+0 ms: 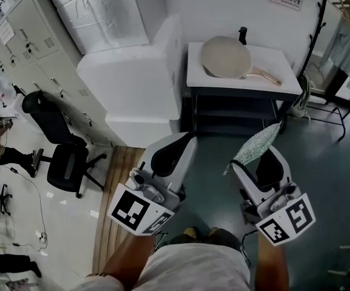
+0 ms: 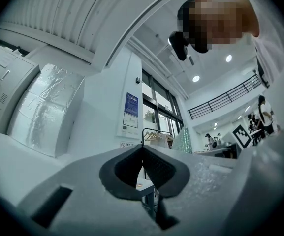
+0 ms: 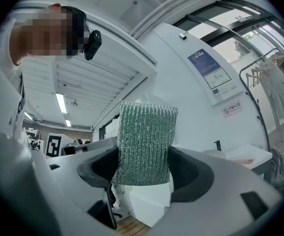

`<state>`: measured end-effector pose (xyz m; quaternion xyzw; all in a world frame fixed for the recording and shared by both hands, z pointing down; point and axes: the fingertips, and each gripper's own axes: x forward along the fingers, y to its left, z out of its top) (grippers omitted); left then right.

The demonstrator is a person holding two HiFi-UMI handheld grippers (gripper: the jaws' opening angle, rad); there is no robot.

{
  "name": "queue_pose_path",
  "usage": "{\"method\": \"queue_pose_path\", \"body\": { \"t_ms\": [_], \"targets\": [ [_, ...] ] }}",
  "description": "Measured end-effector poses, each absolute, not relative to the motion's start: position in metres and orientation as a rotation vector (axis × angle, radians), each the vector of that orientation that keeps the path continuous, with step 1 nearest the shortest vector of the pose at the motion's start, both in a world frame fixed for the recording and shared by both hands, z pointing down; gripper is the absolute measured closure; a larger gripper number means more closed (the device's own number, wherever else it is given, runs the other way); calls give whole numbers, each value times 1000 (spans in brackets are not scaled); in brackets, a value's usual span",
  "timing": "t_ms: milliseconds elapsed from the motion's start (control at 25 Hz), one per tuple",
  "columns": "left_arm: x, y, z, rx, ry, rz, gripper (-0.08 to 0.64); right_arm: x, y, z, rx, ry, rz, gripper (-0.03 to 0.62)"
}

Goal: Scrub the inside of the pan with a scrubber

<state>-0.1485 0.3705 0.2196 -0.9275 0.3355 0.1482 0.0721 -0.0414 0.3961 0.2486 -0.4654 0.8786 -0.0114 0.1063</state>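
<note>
You're standing well back from the white table [image 1: 284,71], and the pan [image 1: 225,57] is lying flat on its left half, handle pointing right, far from both tools. Your right gripper [image 1: 264,162] is clamping the green scrubber [image 1: 256,145], which is sticking up out of its jaws. Your left gripper [image 1: 173,153] is sitting fully closed on nothing. The dark floor [image 1: 320,162] is showing below, with an office chair [image 1: 62,156] and grey lockers [image 1: 29,41] on your left.

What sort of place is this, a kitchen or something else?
Most likely an office or lab workspace, not a kitchen: grey metal lockers line the wall, a black office chair stands by them, and the pan sits on a small white table near a clothes rack.
</note>
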Motion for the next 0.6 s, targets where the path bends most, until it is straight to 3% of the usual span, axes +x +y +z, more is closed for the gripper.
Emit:
{"method": "queue_pose_path", "body": {
  "t_ms": [600],
  "targets": [
    [-179, 333, 227, -2797, 1018, 472, 545, -57, 367, 251, -1434, 2589, -16, 288]
  ]
}}
